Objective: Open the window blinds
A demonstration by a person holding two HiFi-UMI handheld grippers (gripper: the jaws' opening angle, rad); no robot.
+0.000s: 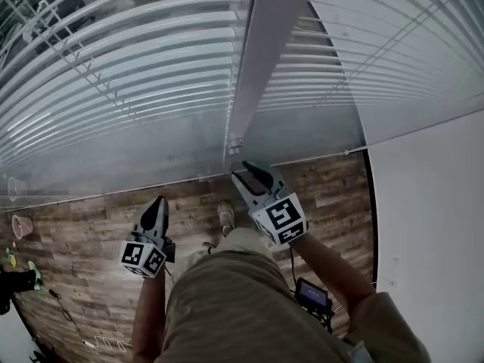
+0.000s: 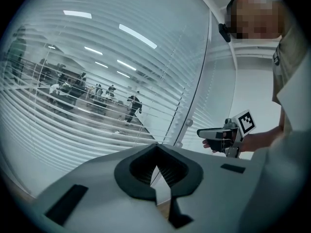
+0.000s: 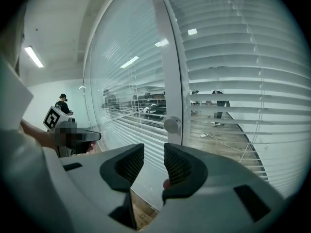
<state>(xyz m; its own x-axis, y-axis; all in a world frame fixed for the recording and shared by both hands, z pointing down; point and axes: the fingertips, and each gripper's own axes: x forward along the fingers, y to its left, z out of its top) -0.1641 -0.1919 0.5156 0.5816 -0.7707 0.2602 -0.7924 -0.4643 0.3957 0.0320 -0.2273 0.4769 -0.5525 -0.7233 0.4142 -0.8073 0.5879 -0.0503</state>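
White slatted blinds (image 1: 113,66) hang behind glass on both sides of a white frame post (image 1: 265,44); the slats are tilted enough to see through. A round white knob (image 3: 171,125) sits on the post, and the left gripper view shows two such knobs (image 2: 188,123). My right gripper (image 1: 246,169) points at the foot of the post, jaws open with nothing between them (image 3: 153,161); the knob lies just beyond and above its tips, not touched. My left gripper (image 1: 155,206) hangs lower left, away from the glass, its jaws shut and empty (image 2: 156,168).
Wood-look floor (image 1: 83,240) runs along the glass. A white wall (image 1: 431,203) closes the right side. A black device (image 1: 314,295) with a cable lies on the floor by my right leg. A pink cup (image 1: 19,225) stands far left. People stand beyond the glass.
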